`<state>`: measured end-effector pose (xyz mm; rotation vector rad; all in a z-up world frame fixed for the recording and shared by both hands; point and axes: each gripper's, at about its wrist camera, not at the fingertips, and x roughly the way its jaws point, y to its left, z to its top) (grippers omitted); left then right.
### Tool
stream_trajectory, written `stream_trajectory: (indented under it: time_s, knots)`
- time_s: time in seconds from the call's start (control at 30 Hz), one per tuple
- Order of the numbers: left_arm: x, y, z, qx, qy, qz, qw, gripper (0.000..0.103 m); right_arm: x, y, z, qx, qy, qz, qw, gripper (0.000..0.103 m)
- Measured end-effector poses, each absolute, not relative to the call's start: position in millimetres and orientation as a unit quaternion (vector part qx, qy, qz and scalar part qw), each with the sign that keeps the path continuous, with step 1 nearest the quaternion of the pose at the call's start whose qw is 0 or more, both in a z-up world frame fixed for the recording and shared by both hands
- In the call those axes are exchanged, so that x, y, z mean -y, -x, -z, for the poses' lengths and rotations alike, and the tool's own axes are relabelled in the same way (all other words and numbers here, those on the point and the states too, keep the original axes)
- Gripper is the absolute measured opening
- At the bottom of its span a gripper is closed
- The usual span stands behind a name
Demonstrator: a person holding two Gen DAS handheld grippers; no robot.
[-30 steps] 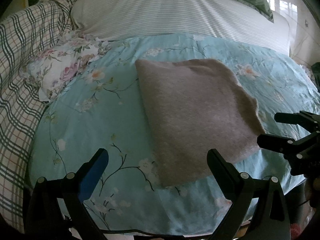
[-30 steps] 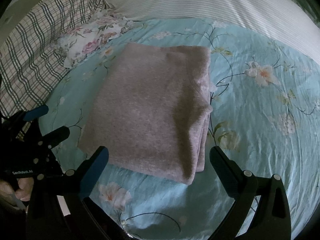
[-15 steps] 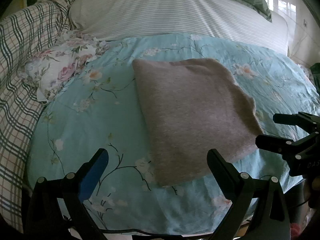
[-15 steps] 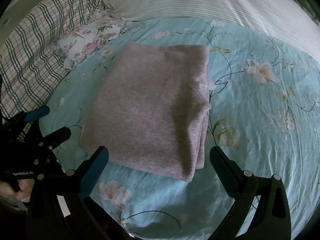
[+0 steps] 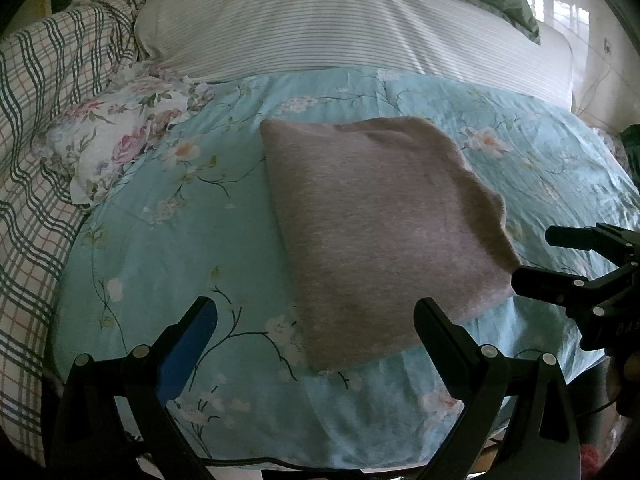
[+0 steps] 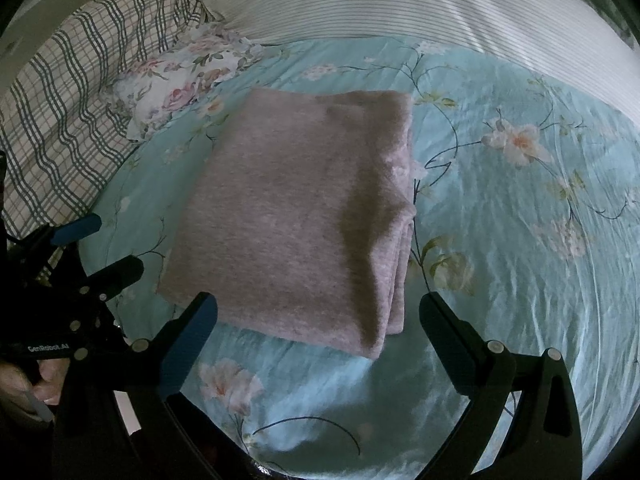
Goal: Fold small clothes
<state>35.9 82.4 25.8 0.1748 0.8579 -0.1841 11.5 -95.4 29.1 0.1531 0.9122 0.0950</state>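
The folded garment (image 5: 380,232) lies flat on the floral quilt (image 5: 180,240) of the bed, a grey-pink rectangle of several layers, touched by neither gripper. From the left gripper (image 5: 316,316) it lies ahead and to the right, its near edge just beyond the right finger; from the right gripper (image 6: 318,312) it lies ahead and slightly left, its near edge (image 6: 280,328) reaching into the gap between the fingers. The right gripper therefore looks the nearer, and the stacked layer edges (image 6: 400,272) sit on its side. Both sets of jaws stand wide apart and hold nothing. The garment's long axis runs away from the grippers toward the striped pillow (image 6: 400,8), leaning a little rightward in the right view, with the short edges near and far. By my reckoning the folding looks nearly or wholly done; any further fold would bring the near short edge up over the far one.
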Motion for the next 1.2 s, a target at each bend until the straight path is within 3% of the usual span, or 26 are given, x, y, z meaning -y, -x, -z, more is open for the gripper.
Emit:
stream_trajectory:
  time_s: [1.2]
  knots:
    - [-75.2,-32.9,-29.3,-0.413,-0.080,0.097,0.902,0.099,88.3,-6.6,-36.1,-0.429,-0.076,-0.047,0.899,0.101]
